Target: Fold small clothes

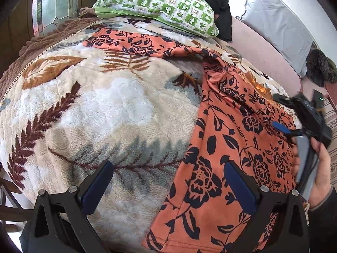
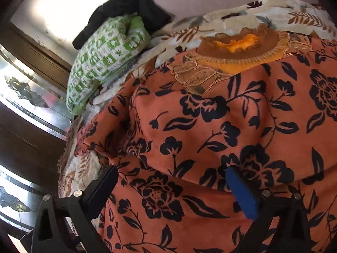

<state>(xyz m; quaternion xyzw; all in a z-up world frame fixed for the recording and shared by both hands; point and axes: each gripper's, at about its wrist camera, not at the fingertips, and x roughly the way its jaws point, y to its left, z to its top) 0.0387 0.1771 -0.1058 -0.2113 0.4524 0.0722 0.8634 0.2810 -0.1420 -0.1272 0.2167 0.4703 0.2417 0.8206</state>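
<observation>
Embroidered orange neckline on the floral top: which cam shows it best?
Right wrist. The neckline sits large and sharp near the top of the frame, lace trim readable. The left wrist view shows it only as a small orange patch near the right edge, detail lost.

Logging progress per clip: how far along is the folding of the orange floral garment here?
Done: one side of the orange floral garment looks doubled into a long panel on the fleece blanket. In hand: nothing; the left gripper and right gripper hover open above it. Left: a sleeve lies stretched toward the green pillow, and the cross folds remain.
</observation>
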